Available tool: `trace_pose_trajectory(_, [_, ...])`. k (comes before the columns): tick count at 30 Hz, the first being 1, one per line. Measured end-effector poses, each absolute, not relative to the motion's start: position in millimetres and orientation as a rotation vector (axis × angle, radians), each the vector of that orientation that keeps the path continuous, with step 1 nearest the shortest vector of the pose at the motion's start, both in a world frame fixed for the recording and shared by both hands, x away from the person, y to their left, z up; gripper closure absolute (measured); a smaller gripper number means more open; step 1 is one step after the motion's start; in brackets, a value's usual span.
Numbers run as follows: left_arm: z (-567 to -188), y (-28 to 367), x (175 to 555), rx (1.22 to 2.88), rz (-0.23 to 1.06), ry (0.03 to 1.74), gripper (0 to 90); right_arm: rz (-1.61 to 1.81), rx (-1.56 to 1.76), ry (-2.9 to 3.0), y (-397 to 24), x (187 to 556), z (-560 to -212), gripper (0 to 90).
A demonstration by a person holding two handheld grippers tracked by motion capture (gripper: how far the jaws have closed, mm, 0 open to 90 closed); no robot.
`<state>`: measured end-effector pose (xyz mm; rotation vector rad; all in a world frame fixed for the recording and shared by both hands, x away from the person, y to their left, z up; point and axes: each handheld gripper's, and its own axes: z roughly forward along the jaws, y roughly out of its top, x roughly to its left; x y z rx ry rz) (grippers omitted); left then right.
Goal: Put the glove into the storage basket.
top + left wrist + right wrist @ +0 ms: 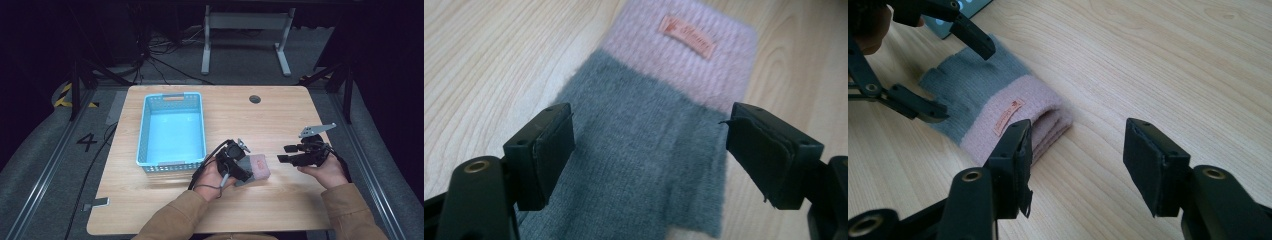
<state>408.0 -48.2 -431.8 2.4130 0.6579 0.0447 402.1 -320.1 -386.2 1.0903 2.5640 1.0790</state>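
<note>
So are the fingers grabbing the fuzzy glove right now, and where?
No, nothing is held. The left gripper has its fingers open on either side of the glove, over its grey part, without pressing. The right gripper is open too, apart from it.

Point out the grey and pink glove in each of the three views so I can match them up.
High view: the glove lies right of centre on the table, beside the left gripper.
Left gripper view: centre, between the open jaws.
Right gripper view: upper left, beyond the left jaw.
Shared landmark: the glove's pink cuff with its label.
</note>
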Motion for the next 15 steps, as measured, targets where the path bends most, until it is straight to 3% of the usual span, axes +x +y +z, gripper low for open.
trace_pose_trajectory(15, [-443.0,-58.0,407.2,2.493,0.084,0.623,15.0,1.097,1.083,2.57,-319.2,402.0,-386.6,46.0])
